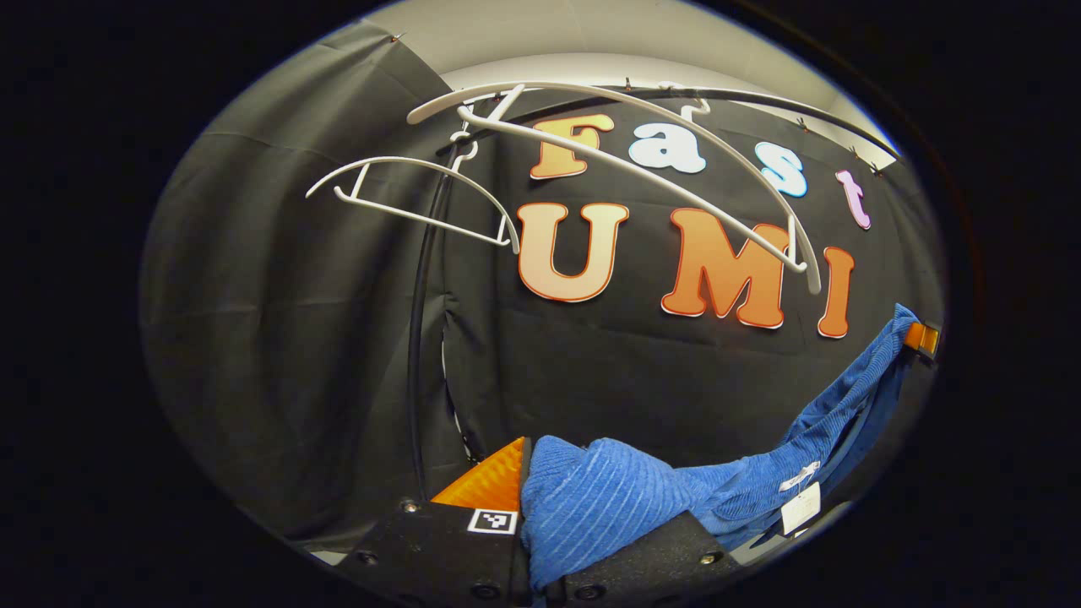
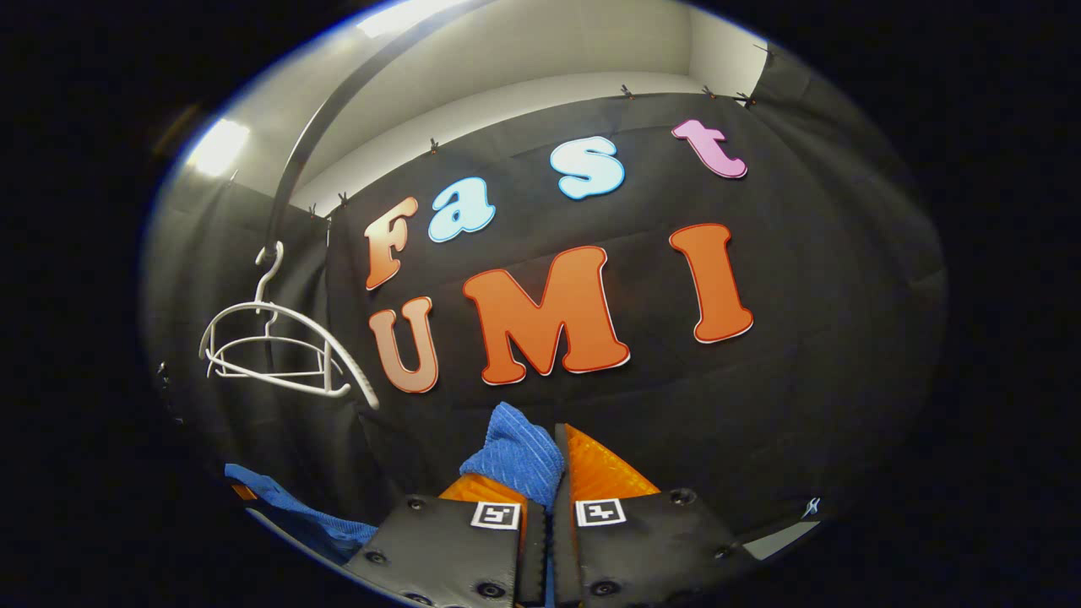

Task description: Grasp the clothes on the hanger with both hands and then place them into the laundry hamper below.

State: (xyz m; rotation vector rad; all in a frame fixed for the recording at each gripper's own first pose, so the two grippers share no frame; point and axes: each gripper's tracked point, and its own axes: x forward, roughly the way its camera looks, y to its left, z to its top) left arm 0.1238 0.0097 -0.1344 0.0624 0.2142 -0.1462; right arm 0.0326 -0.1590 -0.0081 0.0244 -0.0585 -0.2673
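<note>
- Left gripper view, upper left: white hangers [image 1: 422,198], two of them, bare, hooked on a black rail [image 1: 760,100] that arches across the top of the booth; one small at the left, one long and sweeping to the right.
- Left gripper view, left of centre: black upright pole [image 1: 416,355] of the rack, running down from the rail in front of the black cloth wall.
- Left gripper view, bottom centre: left hand-held gripper [image 1: 528,498], its fingers drawn close together on a bunched fold of the blue garment [image 1: 608,498] (ribbed, towel-like cloth); the right finger is buried under the cloth.
- Left gripper view, lower right: the garment stretches as a band up to the right edge, where the far hand-held gripper [image 1: 920,339] has its other end; a white tag [image 1: 801,507] hangs from the cloth. The garment is off the hangers, held in the air between the two hand-held grippers.
- Right gripper view, left: the same hangers [image 2: 270,355], bare, hooked on the curved rail [image 2: 312,135].
- Right gripper view, lower left: a strip of the garment [image 2: 287,507] trailing off to the edge.
- Right gripper view, bottom centre: right hand-held gripper [image 2: 549,473], fingers nearly closed and pinching a tuft of the garment that stands up between them.
</note>
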